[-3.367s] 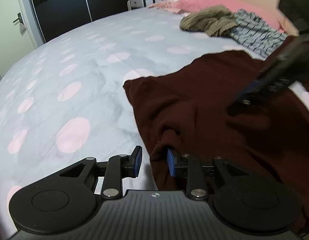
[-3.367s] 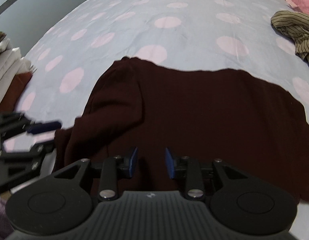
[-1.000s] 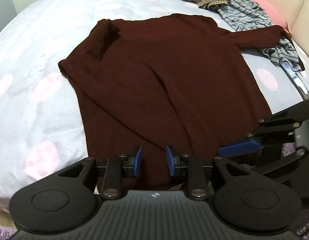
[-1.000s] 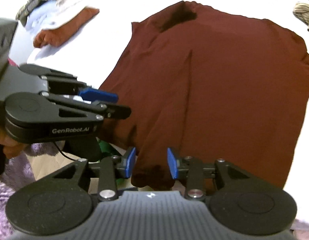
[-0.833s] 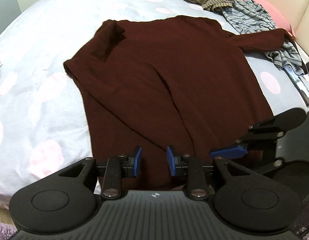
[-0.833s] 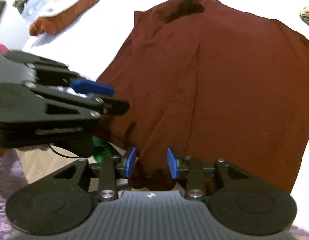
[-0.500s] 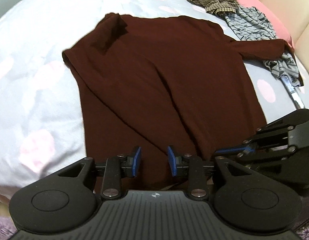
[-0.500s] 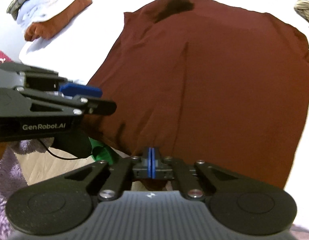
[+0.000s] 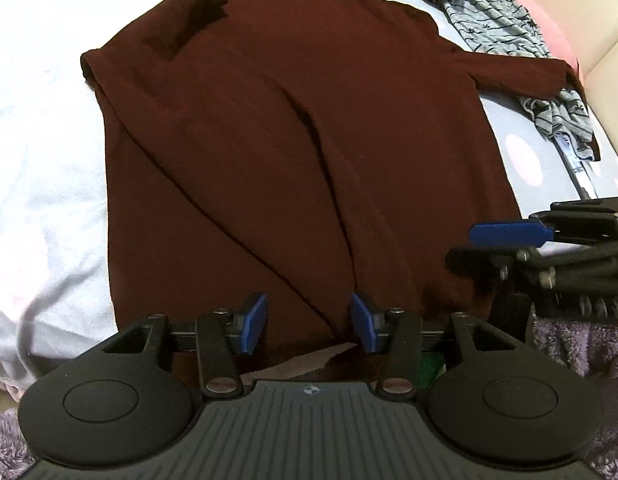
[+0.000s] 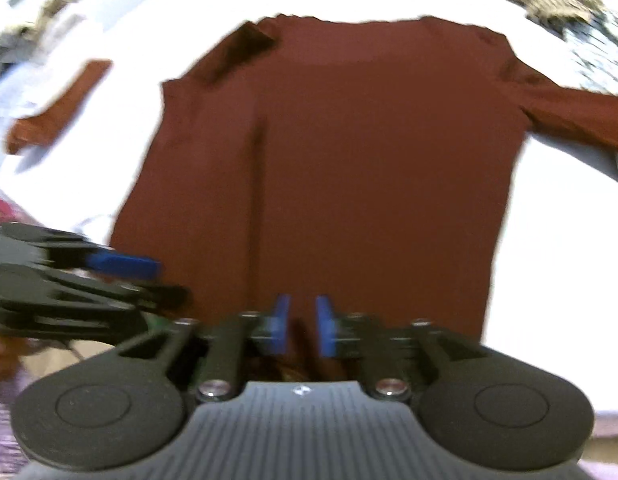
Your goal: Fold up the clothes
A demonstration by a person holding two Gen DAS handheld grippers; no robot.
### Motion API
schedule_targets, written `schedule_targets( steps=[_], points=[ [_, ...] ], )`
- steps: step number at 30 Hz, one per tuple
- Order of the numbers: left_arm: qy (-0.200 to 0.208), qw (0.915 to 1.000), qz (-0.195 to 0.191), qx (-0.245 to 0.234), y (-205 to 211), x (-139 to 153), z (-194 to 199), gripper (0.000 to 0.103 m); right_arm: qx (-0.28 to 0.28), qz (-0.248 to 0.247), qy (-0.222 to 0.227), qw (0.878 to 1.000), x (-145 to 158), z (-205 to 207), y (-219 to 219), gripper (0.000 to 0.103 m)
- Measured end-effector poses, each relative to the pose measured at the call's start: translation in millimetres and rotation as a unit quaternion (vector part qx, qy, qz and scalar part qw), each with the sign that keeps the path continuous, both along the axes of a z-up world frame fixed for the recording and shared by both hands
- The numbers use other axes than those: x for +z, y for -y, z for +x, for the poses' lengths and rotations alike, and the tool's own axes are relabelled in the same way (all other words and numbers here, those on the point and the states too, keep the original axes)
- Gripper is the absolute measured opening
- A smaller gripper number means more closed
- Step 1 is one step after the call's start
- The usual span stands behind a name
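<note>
Now maroon sweater (image 9: pixel 293 128) lies flat on the bed (image 9: pixel 37 152), hem at its near edge; left gripper (image 9: pixel 308 324) and right gripper (image 10: pixel 301 330) just opened, jaws parted over hem, gripping nothing

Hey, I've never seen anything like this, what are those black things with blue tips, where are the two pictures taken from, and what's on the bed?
Those are two hand-held grippers, one in each of a person's hands, each with a camera looking out along its blue-tipped fingers. One picture is from the left gripper, the other, blurred by motion, from the right gripper. Each also shows the other gripper at its side. A dark red long-sleeved top lies spread on a pale bed, with striped clothes beyond it. Both grippers sit at the top's near hem. Their jaws have just been opening and stand apart, pressing nothing, so nothing is held.
</note>
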State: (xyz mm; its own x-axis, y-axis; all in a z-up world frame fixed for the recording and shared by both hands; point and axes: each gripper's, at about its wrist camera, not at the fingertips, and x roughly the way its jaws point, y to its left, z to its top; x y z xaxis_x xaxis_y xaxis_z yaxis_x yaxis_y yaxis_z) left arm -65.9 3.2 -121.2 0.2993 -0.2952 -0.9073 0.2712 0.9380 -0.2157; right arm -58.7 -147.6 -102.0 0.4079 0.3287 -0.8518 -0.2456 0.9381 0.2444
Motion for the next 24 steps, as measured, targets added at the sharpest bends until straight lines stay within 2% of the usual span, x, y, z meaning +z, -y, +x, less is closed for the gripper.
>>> schedule_targets(
  steps=[1,3,6,9,17,19,20,21,24],
  points=[
    [0.002,1.0,-0.003,0.004,-1,1,1,0.043,0.014,0.002,0.006,1.0,1,-1,-5,0.041],
    [0.008,0.9998,-0.011,0.016,-4,3,3,0.034,0.045,-0.003,0.009,0.999,-1,-3,-18,0.04],
    [0.004,0.9992,-0.025,0.031,-10,2,7,0.028,0.094,-0.019,0.009,0.995,-5,-10,-35,0.038],
    [0.004,0.9992,-0.023,0.032,-9,-1,10,0.021,0.119,-0.022,0.011,0.993,-8,-12,-49,0.036],
    [0.002,0.9993,-0.025,0.028,-13,0,11,0.019,0.142,-0.037,-0.002,0.989,-26,2,-74,0.036],
    [0.002,0.9993,-0.026,0.028,-15,0,10,0.019,0.145,-0.055,0.001,0.988,-29,6,-82,0.021],
    [0.002,0.9992,-0.027,0.029,-15,0,10,0.019,0.145,-0.064,0.003,0.987,-29,8,-82,0.011],
    [0.002,0.9991,-0.028,0.031,-16,1,10,0.019,0.143,-0.061,0.001,0.988,-28,9,-79,0.007],
    [0.0,0.9988,-0.035,0.035,-18,2,8,0.019,0.114,-0.034,-0.011,0.993,-20,8,-61,0.006]
  ],
)
